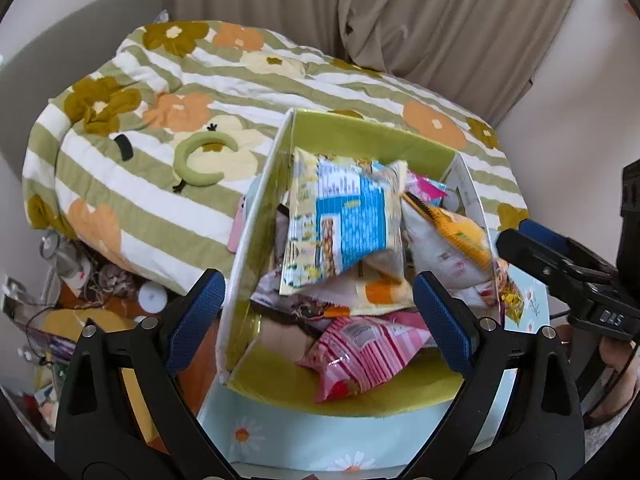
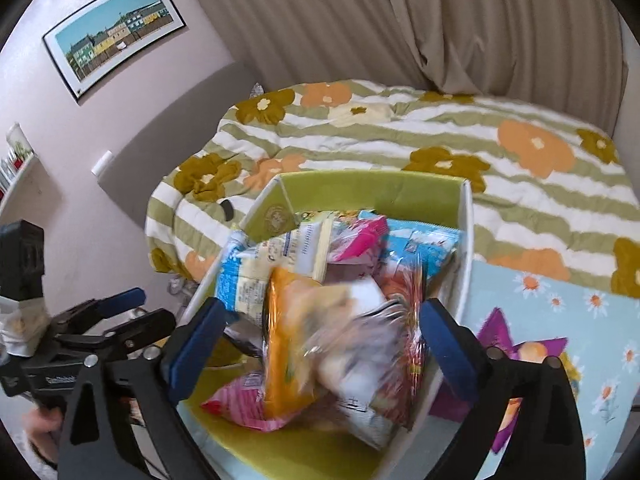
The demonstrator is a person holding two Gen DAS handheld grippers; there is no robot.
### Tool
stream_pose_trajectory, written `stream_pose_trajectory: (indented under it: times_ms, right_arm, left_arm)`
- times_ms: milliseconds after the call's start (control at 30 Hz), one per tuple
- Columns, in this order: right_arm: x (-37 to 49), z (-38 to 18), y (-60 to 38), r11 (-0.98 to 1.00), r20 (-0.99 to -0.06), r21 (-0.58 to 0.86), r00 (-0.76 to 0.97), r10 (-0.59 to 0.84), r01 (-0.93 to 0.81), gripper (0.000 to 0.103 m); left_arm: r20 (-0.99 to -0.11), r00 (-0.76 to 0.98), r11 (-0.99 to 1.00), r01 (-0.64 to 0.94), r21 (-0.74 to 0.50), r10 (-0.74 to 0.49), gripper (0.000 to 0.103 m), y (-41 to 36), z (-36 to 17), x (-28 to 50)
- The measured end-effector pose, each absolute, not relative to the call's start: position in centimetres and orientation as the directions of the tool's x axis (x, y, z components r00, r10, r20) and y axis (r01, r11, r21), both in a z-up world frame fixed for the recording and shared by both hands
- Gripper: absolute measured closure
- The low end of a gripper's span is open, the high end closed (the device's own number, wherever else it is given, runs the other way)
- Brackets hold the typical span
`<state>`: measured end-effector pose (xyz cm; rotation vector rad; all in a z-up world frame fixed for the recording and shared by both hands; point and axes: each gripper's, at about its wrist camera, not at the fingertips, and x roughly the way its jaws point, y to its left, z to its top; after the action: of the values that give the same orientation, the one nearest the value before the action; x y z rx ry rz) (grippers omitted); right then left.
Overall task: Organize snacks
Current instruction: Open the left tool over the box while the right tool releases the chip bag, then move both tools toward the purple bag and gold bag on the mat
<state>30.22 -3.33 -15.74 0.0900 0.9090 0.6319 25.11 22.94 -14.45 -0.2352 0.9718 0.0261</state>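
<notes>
Both claws gape — the right gripper point(image 2: 320, 340) around the blurred orange-and-white snack bag point(image 2: 316, 344), unpinched. Withdraw toward six o'clock, clear of the green-lined cardboard box point(image 2: 372, 192).

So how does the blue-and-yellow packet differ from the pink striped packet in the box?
The blue-and-yellow packet is the larger and lies on top of the pile, tilted; the pink striped packet is smaller and sits low at the near end, on the box's green floor. The blue-and-yellow packet shows printed text panels, the pink striped packet red and pink stripes. Both are sealed snack bags inside the green-lined box, and neither is in a gripper.
</notes>
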Motion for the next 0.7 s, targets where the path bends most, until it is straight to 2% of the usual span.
stream_pose_trajectory:
  times_ms: [400,700]
  right_arm:
    - [26.4,-13.7,-6.6,0.872,-0.703,0.276,0.534,0.47,-0.405,0.006]
    - [23.8,-10.8,-13.9,0.898,-0.656,0.281,0.616,0.437,-0.338,0.006]
  left_arm:
    - [-0.806,0.571,0.976,-0.036,-0.215,-0.157,0.008,20.1,-13.8,24.4]
    - [-0.772,0.615,0.981,0.011,-0.193,-0.159,0.008,14.4,-11.5,22.6]
